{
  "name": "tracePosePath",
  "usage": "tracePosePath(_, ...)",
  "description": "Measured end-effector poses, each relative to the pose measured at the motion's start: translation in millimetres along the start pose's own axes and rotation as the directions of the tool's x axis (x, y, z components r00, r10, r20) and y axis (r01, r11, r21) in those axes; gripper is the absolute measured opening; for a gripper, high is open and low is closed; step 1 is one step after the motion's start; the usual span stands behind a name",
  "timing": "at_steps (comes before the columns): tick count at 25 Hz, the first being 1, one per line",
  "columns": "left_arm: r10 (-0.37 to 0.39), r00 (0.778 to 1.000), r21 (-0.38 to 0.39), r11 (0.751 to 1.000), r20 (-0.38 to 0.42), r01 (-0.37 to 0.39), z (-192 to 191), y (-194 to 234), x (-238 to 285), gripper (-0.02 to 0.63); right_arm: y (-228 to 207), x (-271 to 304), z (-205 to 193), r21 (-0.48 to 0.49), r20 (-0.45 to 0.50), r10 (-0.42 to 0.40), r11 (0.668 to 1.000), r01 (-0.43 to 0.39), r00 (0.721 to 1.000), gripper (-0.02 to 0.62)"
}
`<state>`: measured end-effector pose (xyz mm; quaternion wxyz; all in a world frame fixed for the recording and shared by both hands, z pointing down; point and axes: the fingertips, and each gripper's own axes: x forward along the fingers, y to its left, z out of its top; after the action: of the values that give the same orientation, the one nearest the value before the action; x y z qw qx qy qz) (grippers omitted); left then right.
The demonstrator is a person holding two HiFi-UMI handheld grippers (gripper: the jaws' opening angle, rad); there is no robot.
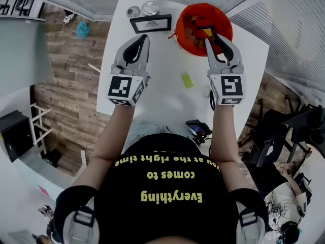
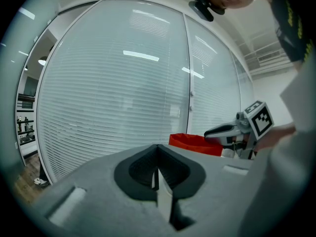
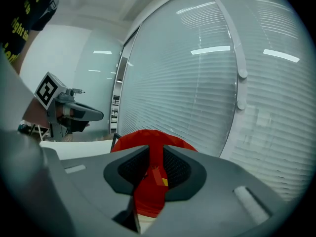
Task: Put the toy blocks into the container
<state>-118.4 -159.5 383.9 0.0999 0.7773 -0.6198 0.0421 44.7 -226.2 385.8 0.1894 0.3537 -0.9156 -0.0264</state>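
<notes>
The red container stands at the far side of the white table, with several toy blocks inside. My right gripper hovers over its near rim, jaws a little apart. In the right gripper view the container fills the gap of the right gripper, and a small red and yellow block shows there; no pad visibly presses on it. A light green block lies on the table between both grippers. My left gripper is held above the table's left part, shut and empty.
A black picture frame and two round metal tins sit at the table's far left. A black device lies at the near edge. Wooden floor lies to the left, with chairs to the right of the table.
</notes>
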Motion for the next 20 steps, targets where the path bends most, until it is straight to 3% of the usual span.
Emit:
tracePosePath(2, 0.001, 1.0, 0.001, 1.0, -0.001, -0.001, -1, 0, 0, -0.002, -1, 0, -1, 0.004, 0.001, -0.004, 1.0, 0.004, 1.0, 0.085)
tracePosePath(6, 0.003, 1.0, -0.001, 1.0, 0.0, -0.003, -2, 0, 0, -0.002, -7, 0, -2, 0.011, 0.004, -0.026, 1.0, 0.026, 1.0, 0.008)
tracePosePath(20, 0.006, 1.0, -0.006, 1.0, 0.007, -0.006, 1, 1, -2, -0.002, -12, 0, -5, 0.046, -0.013, -0.02, 0.999, 0.021, 1.0, 0.006)
